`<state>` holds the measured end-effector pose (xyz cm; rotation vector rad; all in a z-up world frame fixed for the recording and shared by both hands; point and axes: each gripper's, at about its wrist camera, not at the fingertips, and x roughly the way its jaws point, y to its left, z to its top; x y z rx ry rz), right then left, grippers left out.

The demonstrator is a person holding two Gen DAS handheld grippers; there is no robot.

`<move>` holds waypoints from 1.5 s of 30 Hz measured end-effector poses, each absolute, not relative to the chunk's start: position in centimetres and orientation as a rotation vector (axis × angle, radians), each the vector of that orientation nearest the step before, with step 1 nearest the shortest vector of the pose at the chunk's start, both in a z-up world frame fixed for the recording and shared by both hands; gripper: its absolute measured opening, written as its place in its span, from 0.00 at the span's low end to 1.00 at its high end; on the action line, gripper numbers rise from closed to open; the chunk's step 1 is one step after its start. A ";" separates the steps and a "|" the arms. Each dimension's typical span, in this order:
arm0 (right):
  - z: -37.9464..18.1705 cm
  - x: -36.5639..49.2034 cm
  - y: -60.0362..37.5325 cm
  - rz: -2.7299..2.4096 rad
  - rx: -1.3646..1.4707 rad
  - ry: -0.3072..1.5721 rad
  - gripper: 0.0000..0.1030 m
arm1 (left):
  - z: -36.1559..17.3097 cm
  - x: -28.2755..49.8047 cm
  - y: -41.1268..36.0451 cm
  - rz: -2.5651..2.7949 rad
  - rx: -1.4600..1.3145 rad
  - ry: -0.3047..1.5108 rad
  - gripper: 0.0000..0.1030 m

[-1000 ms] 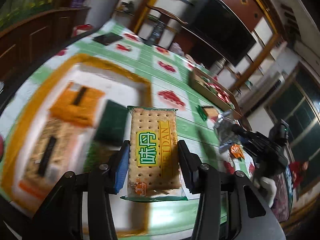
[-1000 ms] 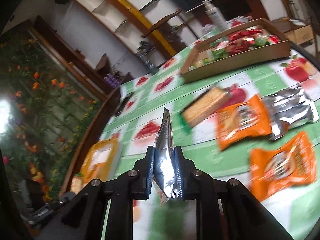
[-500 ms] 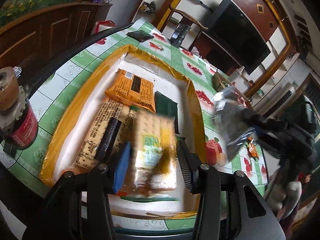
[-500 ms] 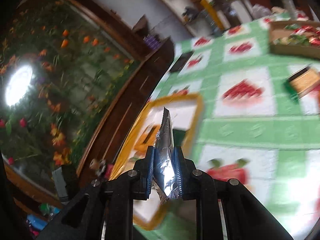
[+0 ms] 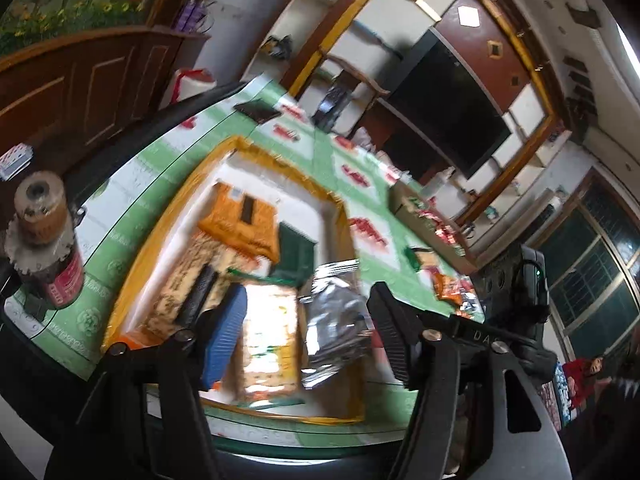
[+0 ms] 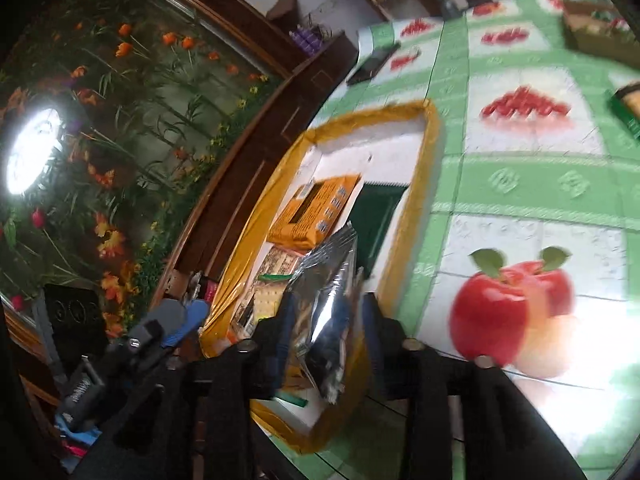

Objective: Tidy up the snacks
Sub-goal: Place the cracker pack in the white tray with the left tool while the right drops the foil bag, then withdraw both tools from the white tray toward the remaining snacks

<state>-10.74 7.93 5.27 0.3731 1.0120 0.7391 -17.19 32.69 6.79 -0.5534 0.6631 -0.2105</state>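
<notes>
a round table with a green and white fruit-print cloth (image 6: 520,184) fills the frame, a yellow-rimmed white tray (image 6: 426,168) at its centre, dark wood cabinets at upper left. the left gripper (image 5: 304,336) is opening over a blurred cracker pack (image 5: 268,340) in the tray. the right gripper (image 6: 326,336) is opening around a silver pouch (image 6: 328,300) over the tray's lower edge.

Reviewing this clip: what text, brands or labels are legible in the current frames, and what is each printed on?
"DAS", embossed on the left gripper body, cut off after that.
Cracker packet in the yellow-rimmed tray: print blurred, unreadable.
Orange packet: dark label and small squares, too small to read.
Red-labelled can at the table edge: lettering blurred.
Silver foil packet: no text shows.
</notes>
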 end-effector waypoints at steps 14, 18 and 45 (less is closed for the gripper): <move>10.2 -16.7 1.2 0.463 0.190 0.676 0.76 | 8.6 -18.2 24.3 -0.407 -0.401 0.620 0.81; 9.8 -17.1 -1.8 0.395 0.241 0.609 0.81 | 8.5 -18.1 21.8 -0.414 -0.339 0.664 0.81; 5.4 -7.2 -24.5 -0.042 0.468 0.846 0.81 | 7.0 -18.3 17.6 -0.436 -0.239 0.775 0.81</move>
